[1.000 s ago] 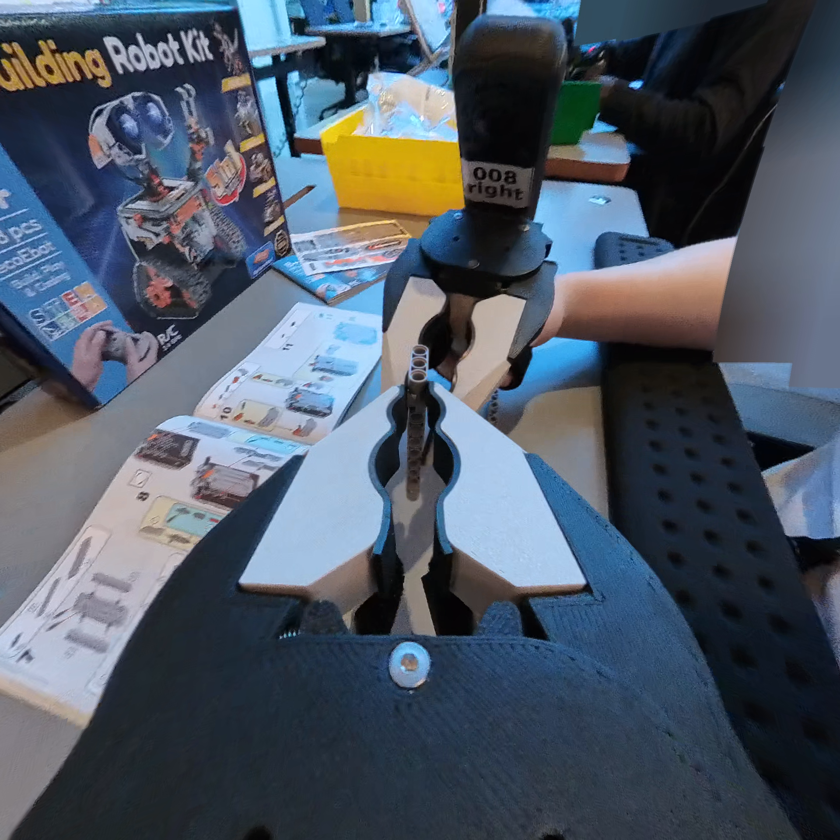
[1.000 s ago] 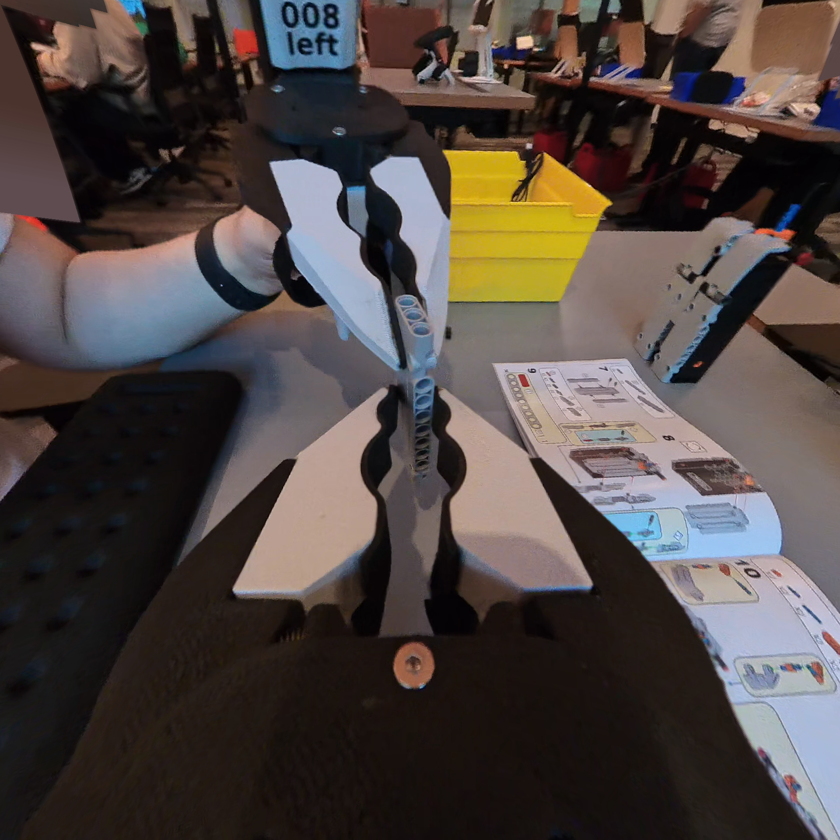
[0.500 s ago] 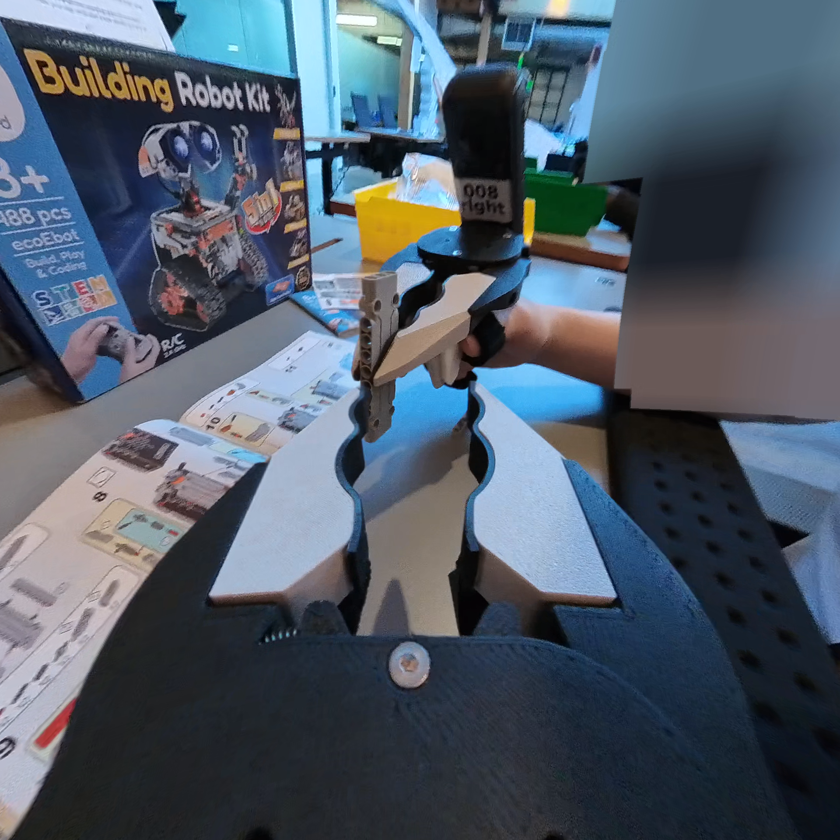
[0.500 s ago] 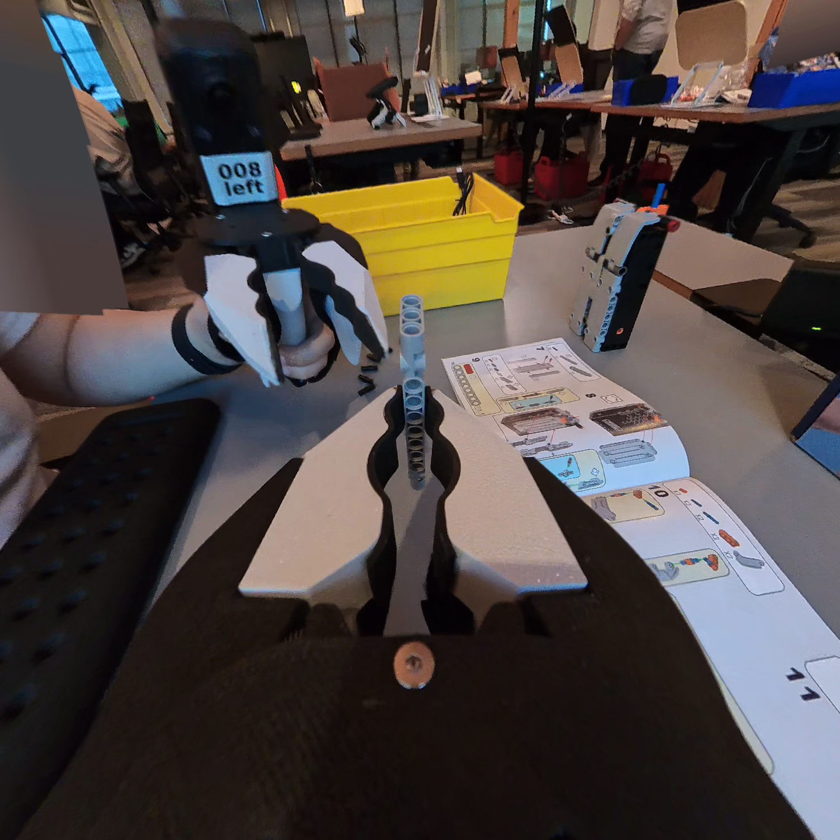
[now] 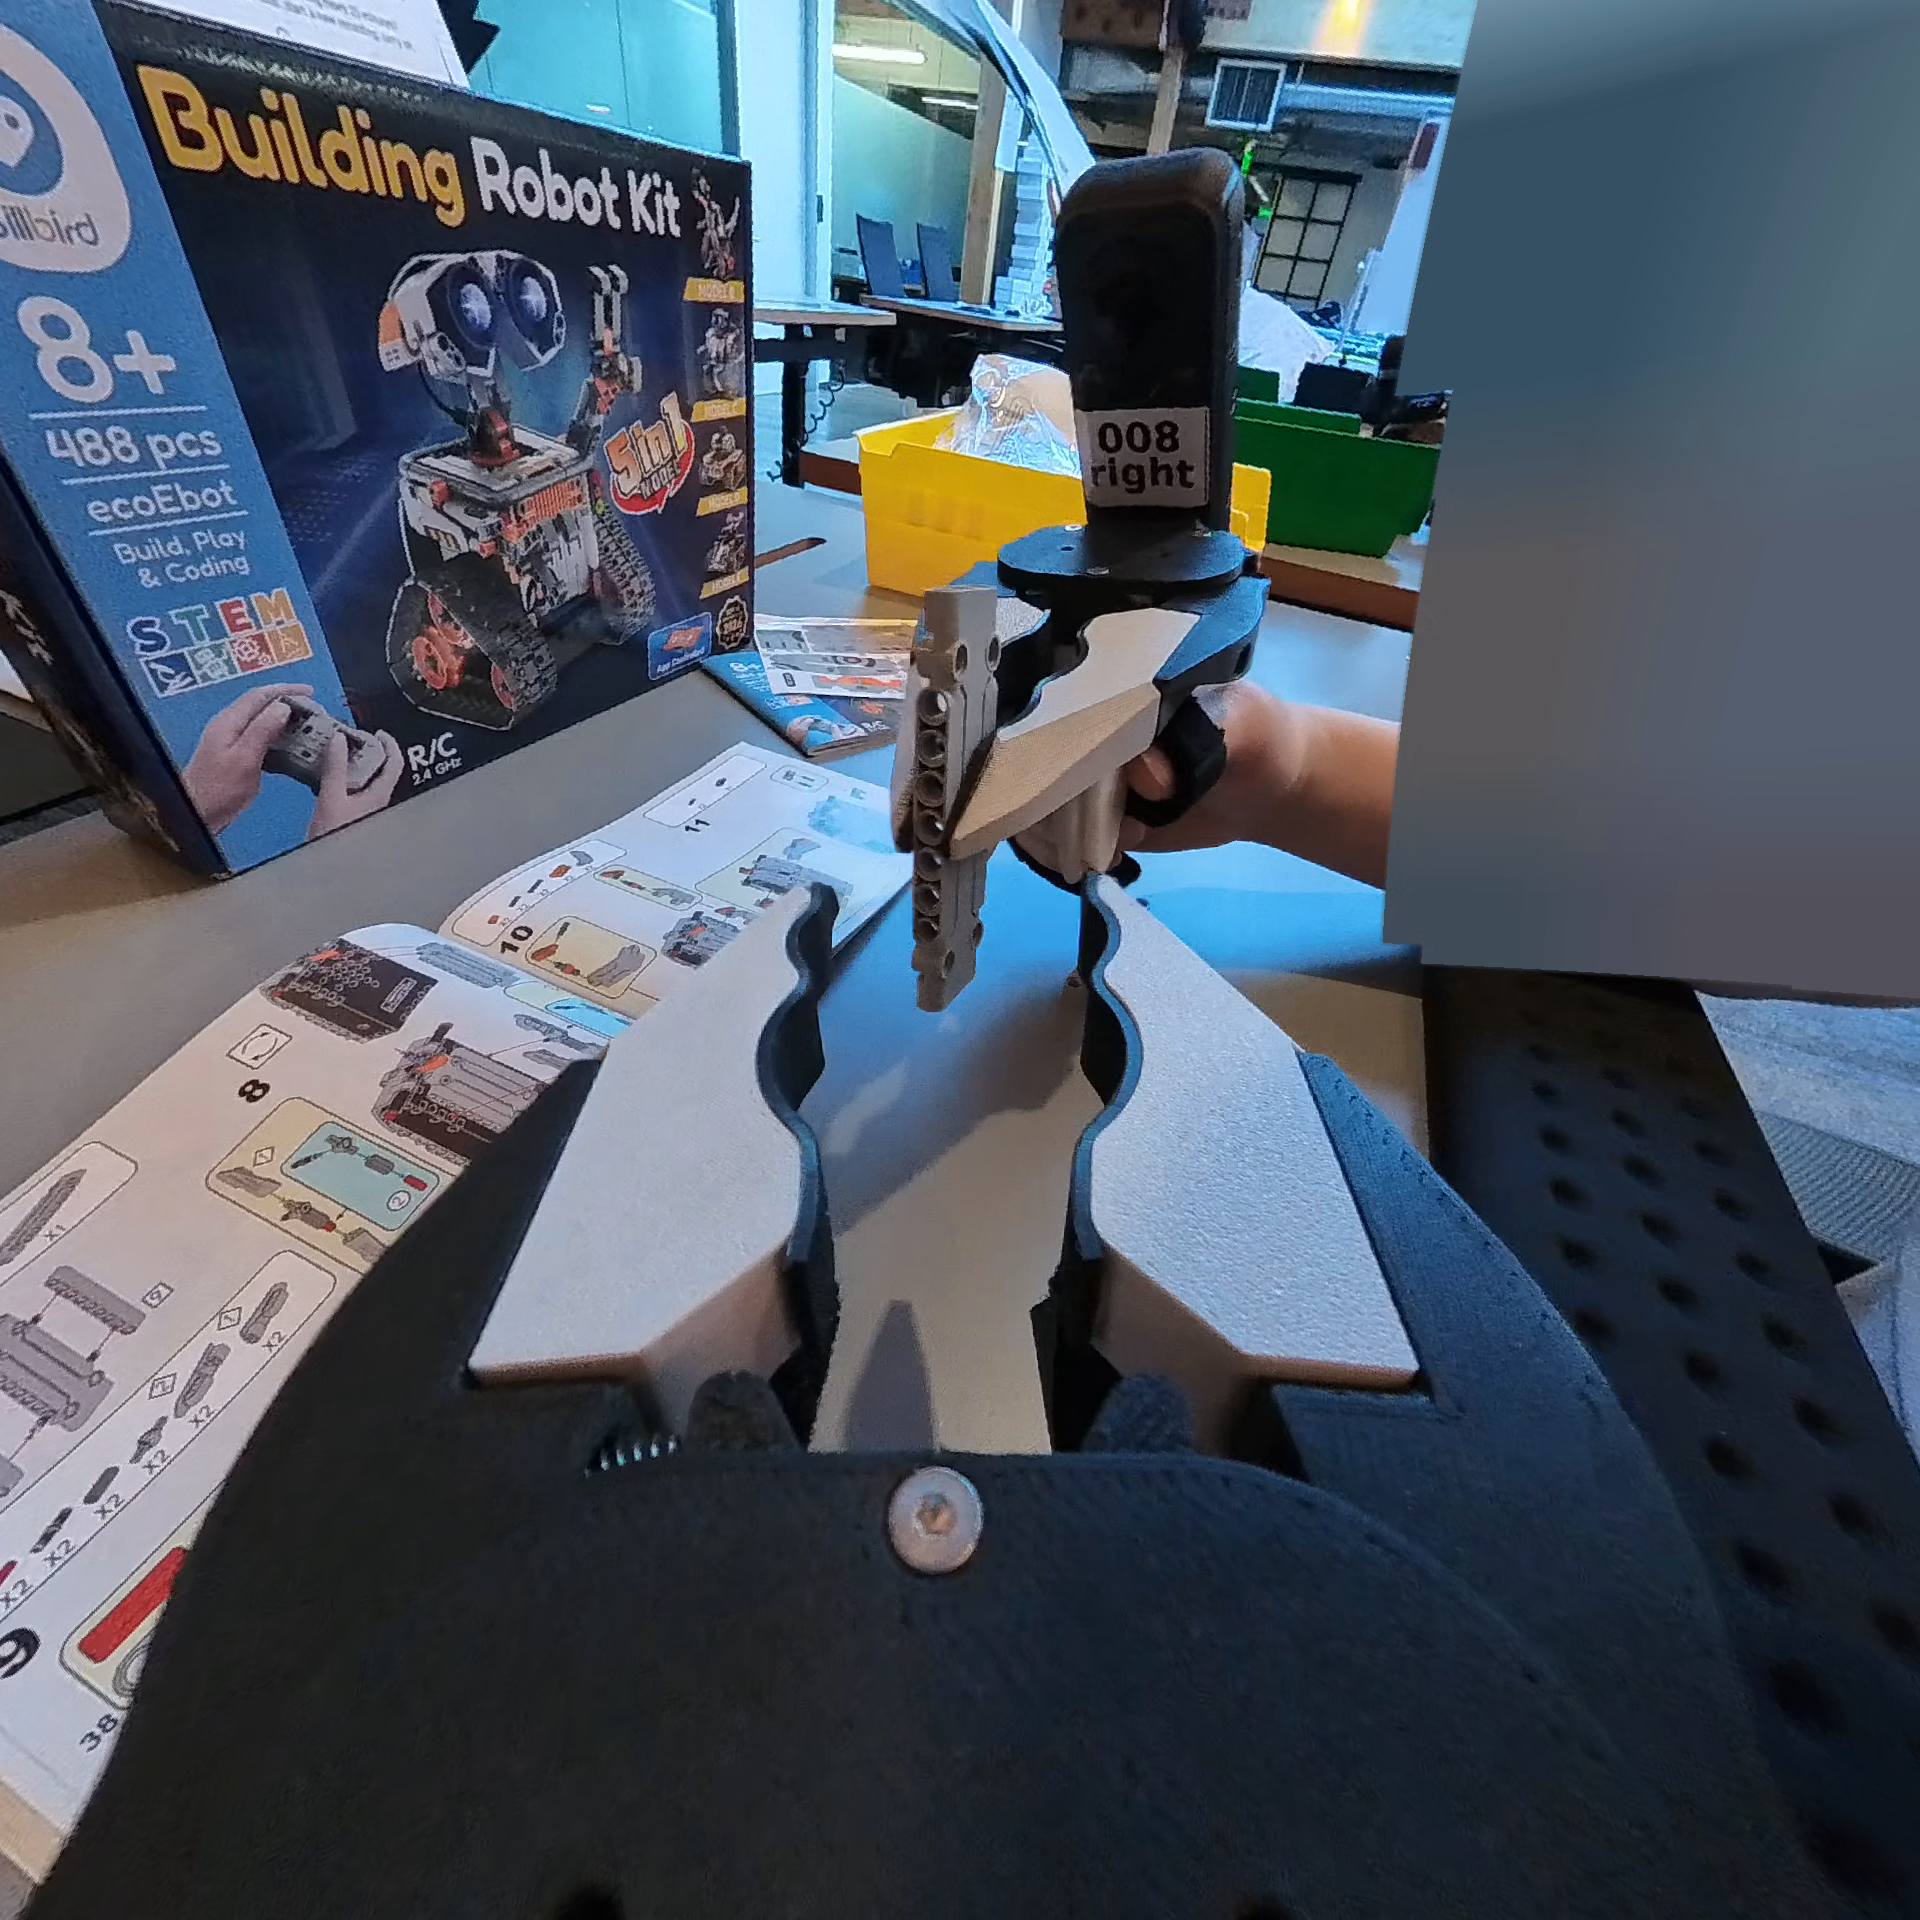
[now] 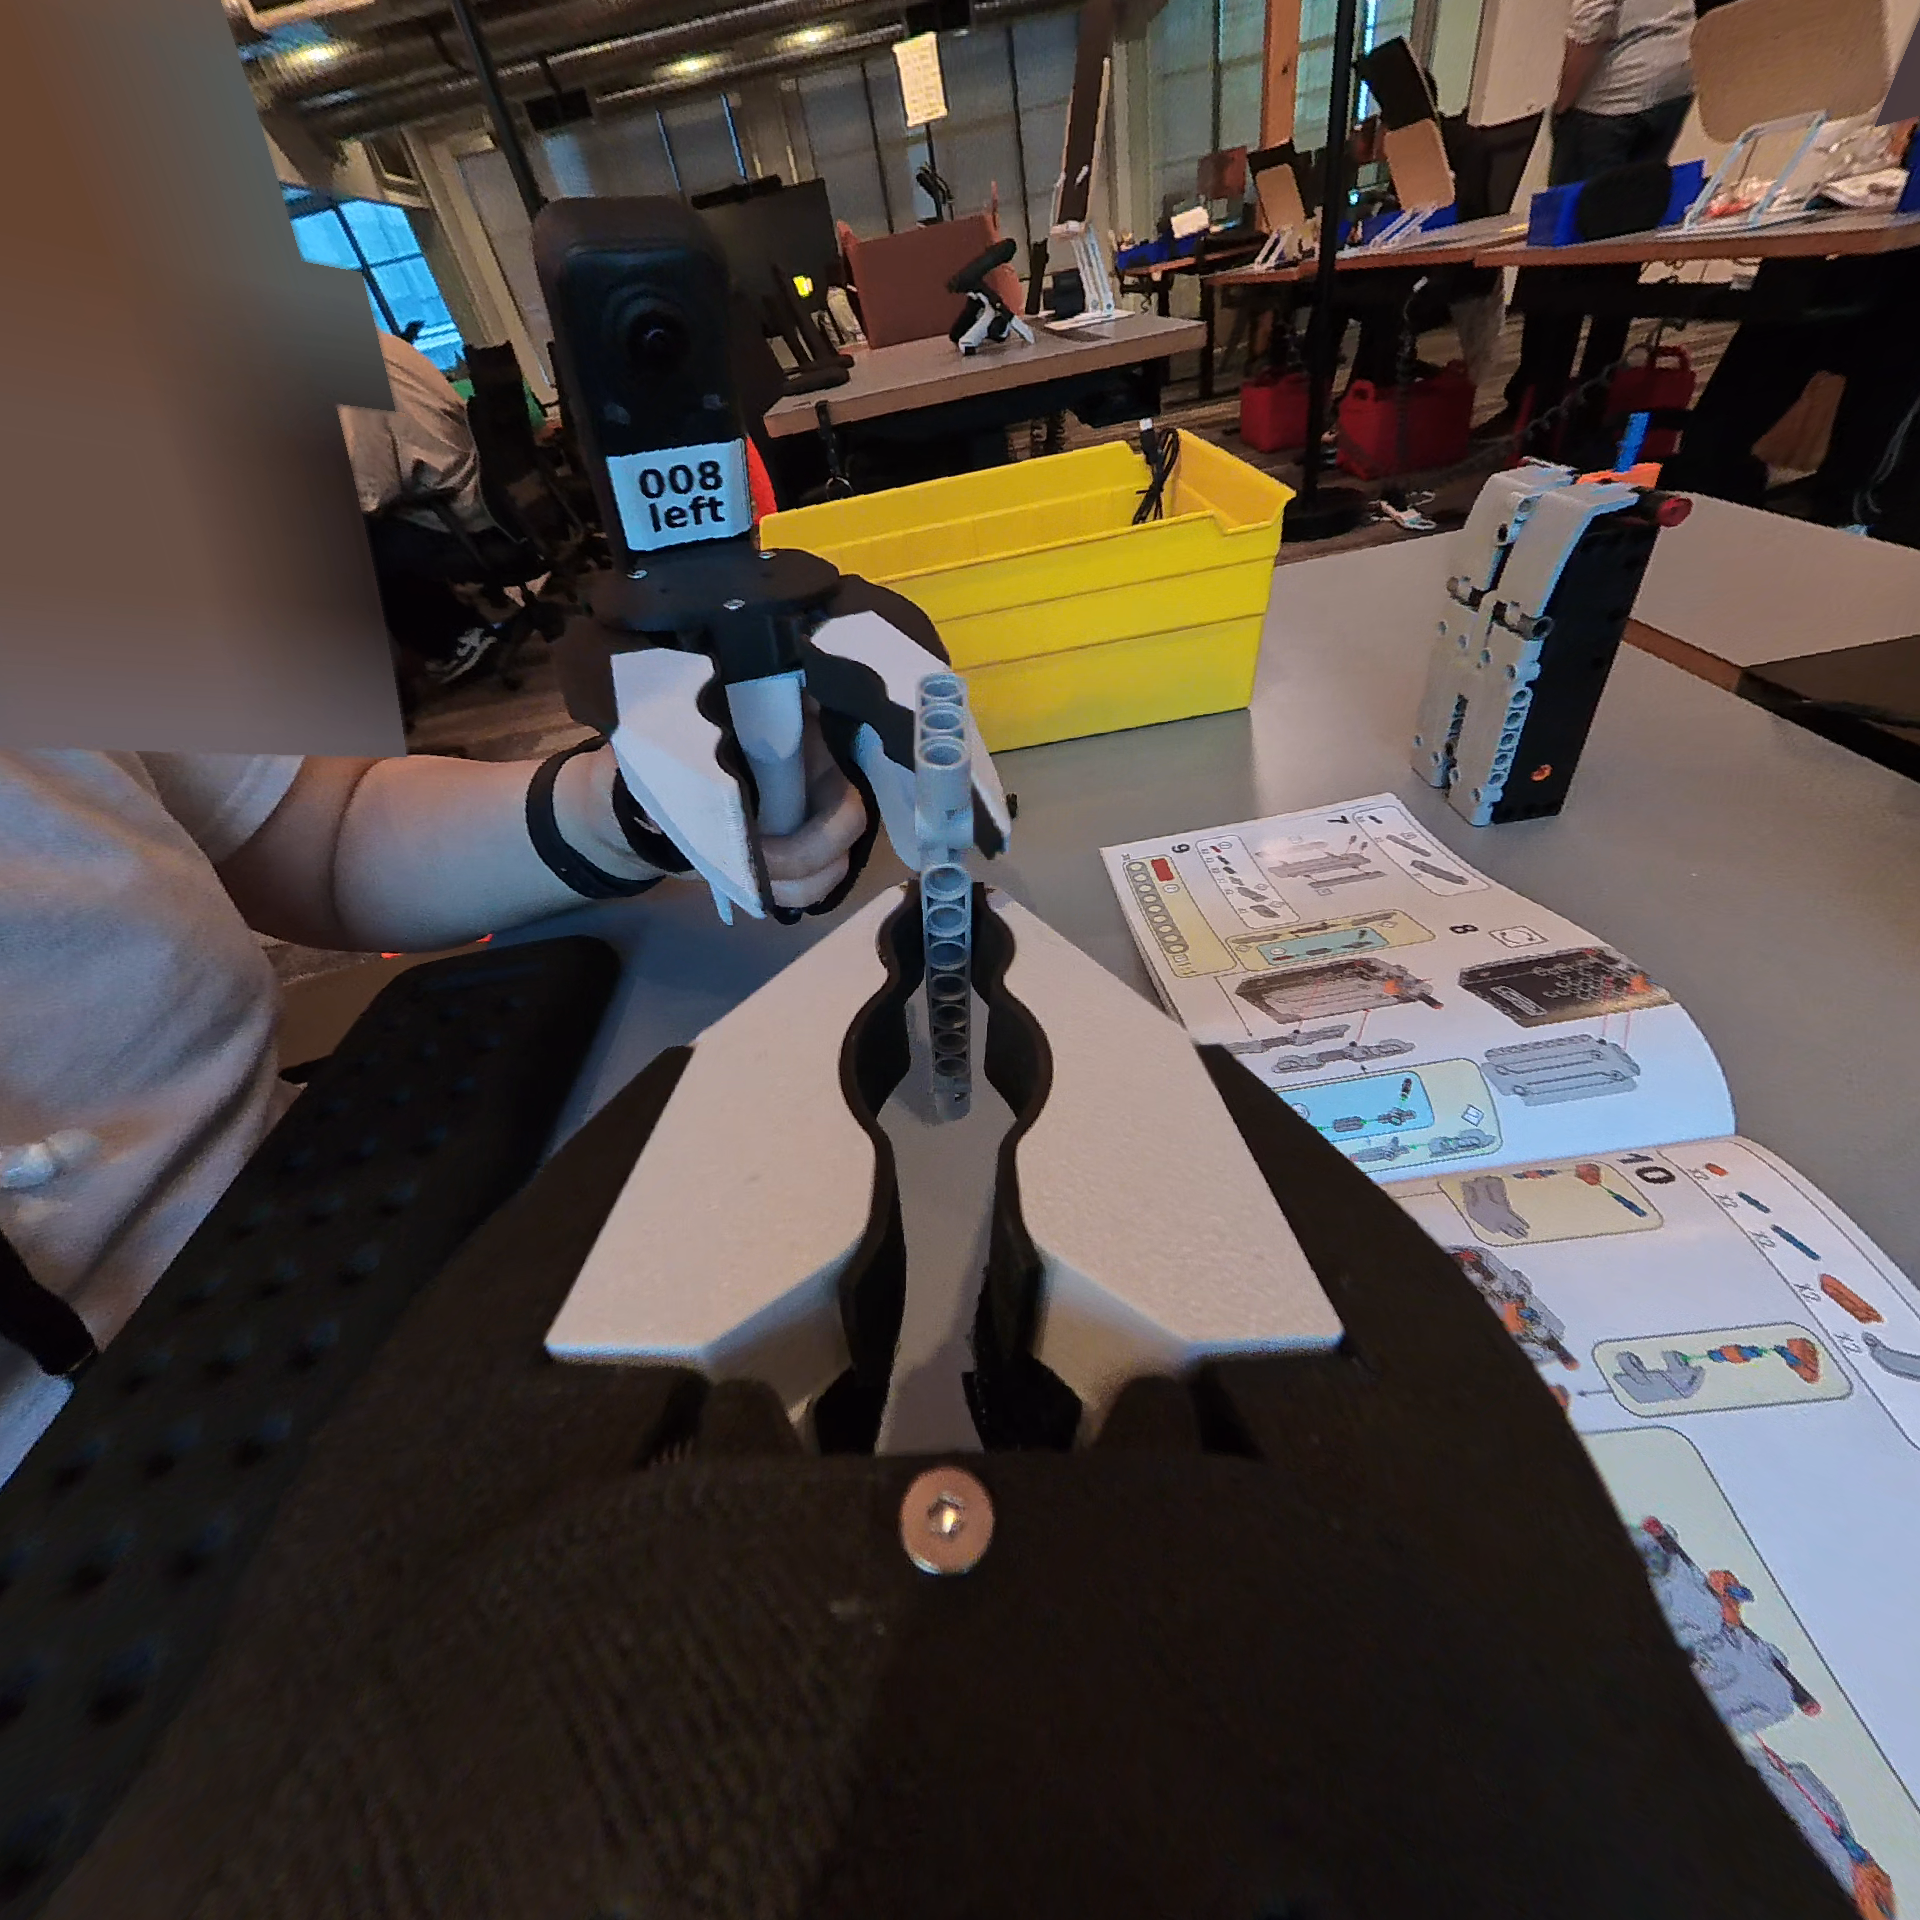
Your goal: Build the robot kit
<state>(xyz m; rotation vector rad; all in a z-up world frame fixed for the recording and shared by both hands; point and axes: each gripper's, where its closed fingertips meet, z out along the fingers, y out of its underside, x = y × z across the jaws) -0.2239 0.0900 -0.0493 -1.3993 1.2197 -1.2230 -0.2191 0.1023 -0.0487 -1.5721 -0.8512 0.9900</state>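
Observation:
My right gripper point(image 6: 948, 914) is shut on a long grey beam with a row of holes point(image 6: 945, 935). It holds the beam upright above the table. The same beam point(image 5: 945, 790) shows in the left wrist view, pinched by the right gripper point(image 5: 971, 821) just beyond my left fingertips. My left gripper point(image 5: 951, 914) is open and empty, its jaws wide apart, a short way from the beam. In the right wrist view the left gripper point(image 6: 862, 842) stands open behind the beam, held by a hand.
An open instruction booklet point(image 5: 343, 1049) point(image 6: 1455, 1039) lies on the grey table. A blue kit box point(image 5: 343, 436) stands at the left. A yellow bin point(image 6: 1049, 592) and a grey-and-black built block point(image 6: 1527, 655) stand beyond. A black perforated pad point(image 5: 1662, 1299) lies by the near edge. The tips of both grippers are at nearly the same place. My left tips are roughly 20 cm from the grey-and-black built block point(image 6: 1527, 655).
A second ago both grippers pinched the beam. My left gripper has opened, let go and drawn back. The right gripper still holds the beam, now upright.

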